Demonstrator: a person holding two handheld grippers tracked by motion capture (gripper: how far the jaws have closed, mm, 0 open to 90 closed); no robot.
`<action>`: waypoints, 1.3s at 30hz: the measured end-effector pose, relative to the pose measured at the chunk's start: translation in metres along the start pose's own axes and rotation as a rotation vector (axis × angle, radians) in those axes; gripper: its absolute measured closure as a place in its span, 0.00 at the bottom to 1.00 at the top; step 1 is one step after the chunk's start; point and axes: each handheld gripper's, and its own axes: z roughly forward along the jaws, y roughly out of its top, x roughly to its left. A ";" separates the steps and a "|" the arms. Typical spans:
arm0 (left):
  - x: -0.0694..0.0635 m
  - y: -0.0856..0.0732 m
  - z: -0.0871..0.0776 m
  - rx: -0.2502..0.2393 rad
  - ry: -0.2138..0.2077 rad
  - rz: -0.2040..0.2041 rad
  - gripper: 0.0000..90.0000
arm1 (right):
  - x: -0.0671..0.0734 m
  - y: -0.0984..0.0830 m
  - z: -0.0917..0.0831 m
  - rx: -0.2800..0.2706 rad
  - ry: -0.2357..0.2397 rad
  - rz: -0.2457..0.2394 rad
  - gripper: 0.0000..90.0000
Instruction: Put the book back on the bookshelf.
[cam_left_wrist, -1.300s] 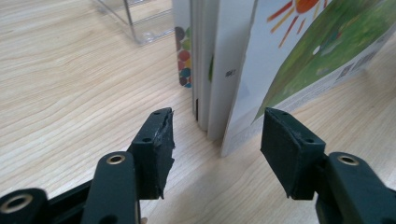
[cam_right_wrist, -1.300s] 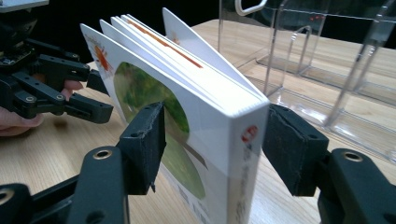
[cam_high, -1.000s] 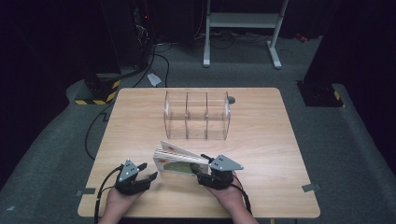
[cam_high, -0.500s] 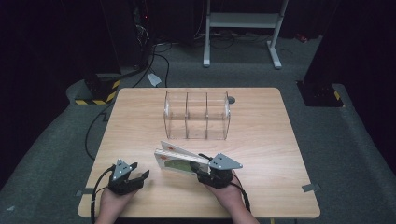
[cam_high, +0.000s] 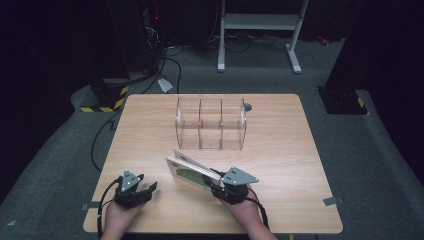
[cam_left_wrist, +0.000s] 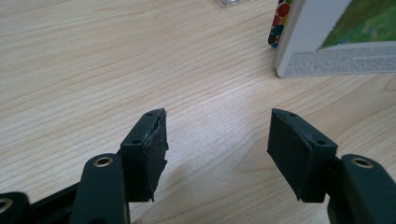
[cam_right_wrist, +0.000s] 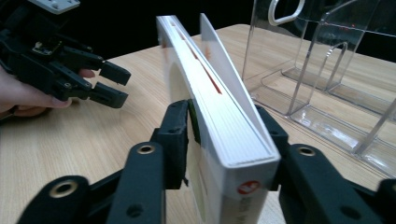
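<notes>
A thin white book (cam_high: 192, 172) with a green picture on its cover stands on its long edge, tilted, near the table's front. My right gripper (cam_high: 212, 182) is shut on its near end. In the right gripper view the jaws (cam_right_wrist: 222, 112) have just been closing, and the pads press both faces of the book (cam_right_wrist: 205, 79). My left gripper (cam_high: 150, 190) rests on the table to the left, apart from the book. Its jaws (cam_left_wrist: 217, 126) have just been opening and stand open with nothing between them; the book's corner (cam_left_wrist: 327, 46) lies ahead of them.
A clear plastic organiser (cam_high: 210, 125) with three compartments stands at the middle of the wooden table (cam_high: 280, 150), just beyond the book; its walls (cam_right_wrist: 327, 70) are close on the right in the right gripper view. My left gripper (cam_right_wrist: 109, 81) is at the left there.
My left gripper has drawn away from the book to the left. The right jaws have closed in on the book, which has stayed standing in place.
</notes>
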 end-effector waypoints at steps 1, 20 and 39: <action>0.000 0.000 0.000 0.003 0.000 0.001 0.42 | 0.001 0.000 0.000 -0.003 0.000 -0.007 0.76; 0.002 0.002 0.003 0.005 0.004 -0.009 0.42 | 0.018 0.004 -0.002 -0.002 -0.059 -0.041 0.84; 0.009 0.009 0.027 0.066 0.043 -0.032 0.39 | 0.016 0.008 -0.034 -0.059 -0.177 -0.006 0.84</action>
